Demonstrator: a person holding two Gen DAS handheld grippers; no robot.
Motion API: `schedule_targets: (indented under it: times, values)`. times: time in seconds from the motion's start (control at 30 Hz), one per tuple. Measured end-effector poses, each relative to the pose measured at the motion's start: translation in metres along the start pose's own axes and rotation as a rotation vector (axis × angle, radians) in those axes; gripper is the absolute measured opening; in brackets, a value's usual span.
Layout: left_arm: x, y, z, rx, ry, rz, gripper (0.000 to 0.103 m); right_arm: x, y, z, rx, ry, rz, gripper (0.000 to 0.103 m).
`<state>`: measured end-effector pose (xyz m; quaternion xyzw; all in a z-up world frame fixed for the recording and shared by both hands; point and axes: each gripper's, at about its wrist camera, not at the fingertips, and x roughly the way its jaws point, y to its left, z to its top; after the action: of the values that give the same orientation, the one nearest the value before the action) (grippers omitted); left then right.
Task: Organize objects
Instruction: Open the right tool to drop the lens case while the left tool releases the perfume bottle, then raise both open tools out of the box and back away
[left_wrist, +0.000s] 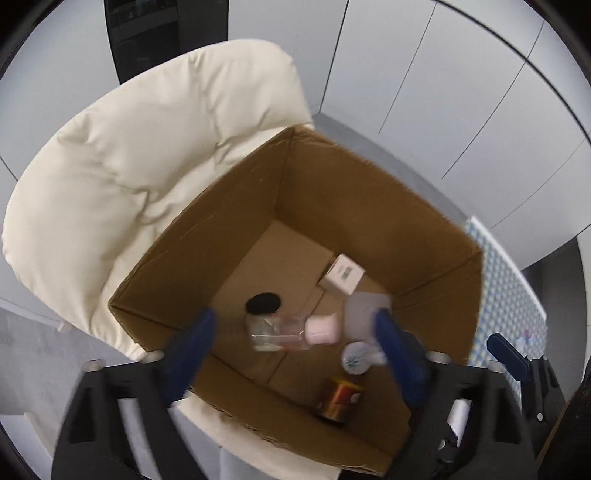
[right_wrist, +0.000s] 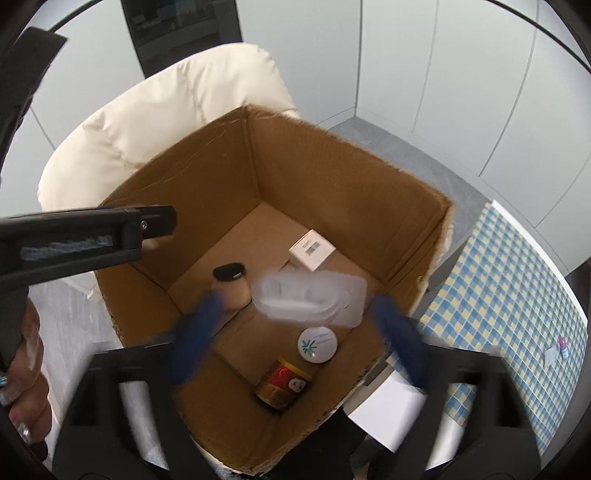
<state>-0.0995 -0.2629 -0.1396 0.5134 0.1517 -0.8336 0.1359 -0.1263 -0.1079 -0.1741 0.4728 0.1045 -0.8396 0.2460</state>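
The left gripper (left_wrist: 295, 354) stands wide open over the cardboard box (left_wrist: 369, 184), a blurred clear bottle with a pink cap (left_wrist: 291, 332) loose between its blue fingers (left_wrist: 192, 354). The right gripper (right_wrist: 295, 339) gapes too, a blurred clear plastic pack (right_wrist: 310, 295) free between its jaws. On the box floor lie a white carton (right_wrist: 312, 254), a round white compact (right_wrist: 317, 345) and, nearest, a red-gold jar (right_wrist: 282, 384). The box sits on a cream chair (left_wrist: 129, 166); a checked cloth (right_wrist: 498, 295) lies right.

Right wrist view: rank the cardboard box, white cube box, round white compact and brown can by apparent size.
1. cardboard box
2. brown can
3. white cube box and round white compact look about alike; the compact lies nearer the camera, so unranked.
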Motion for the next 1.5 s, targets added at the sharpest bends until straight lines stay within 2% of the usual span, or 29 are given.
schedule_targets:
  times: [0.07, 0.17, 0.63, 0.93, 1.13, 1.33, 1.5]
  values:
    - [-0.004, -0.005, 0.000, 0.029, -0.035, 0.046, 0.094, -0.008, -0.003, -0.001, 0.002, -0.033, -0.011, 0.103]
    - [-0.006, -0.011, 0.000, 0.065, -0.055, 0.104, 0.095, -0.010, -0.008, -0.001, 0.016, -0.029, -0.011, 0.103]
    - [-0.002, -0.008, 0.003, 0.055, -0.027, 0.092, 0.095, -0.016, -0.014, -0.002, 0.031, -0.026, -0.013, 0.103]
    - [-0.012, -0.012, -0.004, 0.064, -0.049, 0.072, 0.095, -0.024, -0.015, -0.004, 0.032, -0.028, -0.019, 0.103]
    - [-0.026, -0.015, -0.015, 0.046, -0.061, 0.043, 0.095, -0.044, -0.017, -0.008, 0.035, -0.042, -0.027, 0.103]
    - [-0.045, -0.021, -0.028, 0.053, -0.097, 0.078, 0.095, -0.066, -0.024, -0.018, 0.036, -0.055, -0.049, 0.103]
    - [-0.058, -0.022, -0.050, 0.040, -0.081, 0.063, 0.094, -0.085, -0.032, -0.031, 0.052, -0.063, -0.052, 0.103]
